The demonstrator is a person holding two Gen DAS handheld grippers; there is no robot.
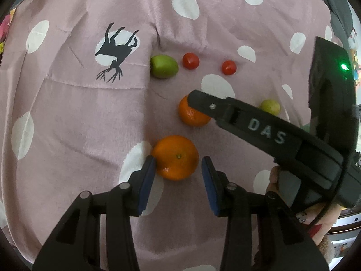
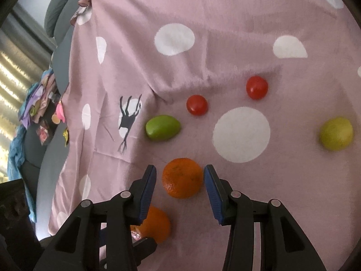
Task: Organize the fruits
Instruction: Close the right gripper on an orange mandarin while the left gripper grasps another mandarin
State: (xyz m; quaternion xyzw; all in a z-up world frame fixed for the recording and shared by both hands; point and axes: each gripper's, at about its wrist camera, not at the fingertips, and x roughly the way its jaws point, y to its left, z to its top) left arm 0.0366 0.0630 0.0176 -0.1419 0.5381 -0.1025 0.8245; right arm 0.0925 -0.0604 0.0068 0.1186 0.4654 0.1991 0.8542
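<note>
Six fruits lie on the pink cloth (image 2: pixel 225 45) with white dots that you are working over, and each of your grippers has an orange between its spread jaws. Your left gripper (image 1: pixel 178 161) stands wide open around the nearer orange (image 1: pixel 174 157); its left blue pad touches the skin or sits just beside it, you cannot tell which, while the right pad is apart from the fruit, so nothing is clamped. Your right gripper (image 2: pixel 180 176) is also open, straddling the second orange (image 2: pixel 182 178), with the right pad at the fruit's edge and a gap showing on the left side. In the left wrist view, one black finger of that right tool crosses over the second orange (image 1: pixel 191 116) from the right. The two oranges sit near each other around the middle of the cloth, apart, not touching. Beyond them, toward the far edge, lies a green lime (image 2: pixel 163 127), with one red tomato (image 2: pixel 197 105) just to its right and another red tomato (image 2: pixel 257 87) farther right still. A yellow-green lime (image 2: pixel 336 133) rests well apart toward the cloth's right edge. A black deer print (image 2: pixel 128 122) marks the cloth to the left of the green lime.
</note>
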